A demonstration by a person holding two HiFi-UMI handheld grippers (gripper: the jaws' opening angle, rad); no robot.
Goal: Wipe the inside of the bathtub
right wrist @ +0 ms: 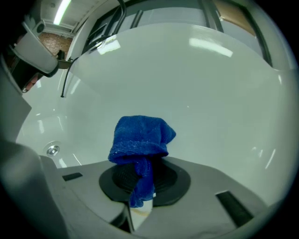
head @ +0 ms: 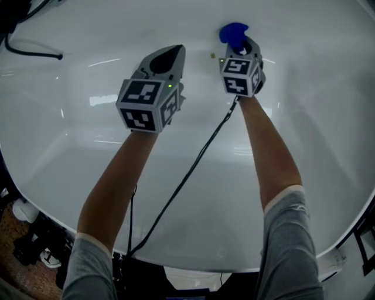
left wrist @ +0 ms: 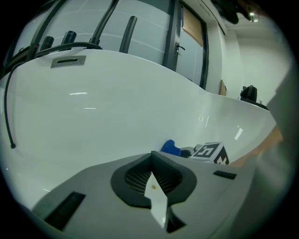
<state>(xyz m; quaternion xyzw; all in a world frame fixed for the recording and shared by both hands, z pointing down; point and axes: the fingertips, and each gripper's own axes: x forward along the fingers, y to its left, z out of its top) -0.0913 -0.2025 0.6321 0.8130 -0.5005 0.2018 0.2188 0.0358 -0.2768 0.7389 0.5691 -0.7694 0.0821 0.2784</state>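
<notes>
At the left, the left gripper (head: 169,55) hangs inside the white bathtub (head: 70,146), its jaws pressed together on nothing. To its right, the right gripper (head: 242,45) pinches a bunched blue cloth (head: 233,32), which pokes out past its tips, close to the tub's curved wall.

Indoor room housing a white bathtub (head: 70,146), whose glossy curved walls fill the head view. Drain (right wrist: 52,150) at 9 o'clock in the right gripper view. Overflow plate (left wrist: 68,61) at 11 o'clock in the left gripper view, door (left wrist: 191,56) at 1 o'clock. Strip light (right wrist: 63,10) overhead. Home or showroom: cannot tell.
</notes>
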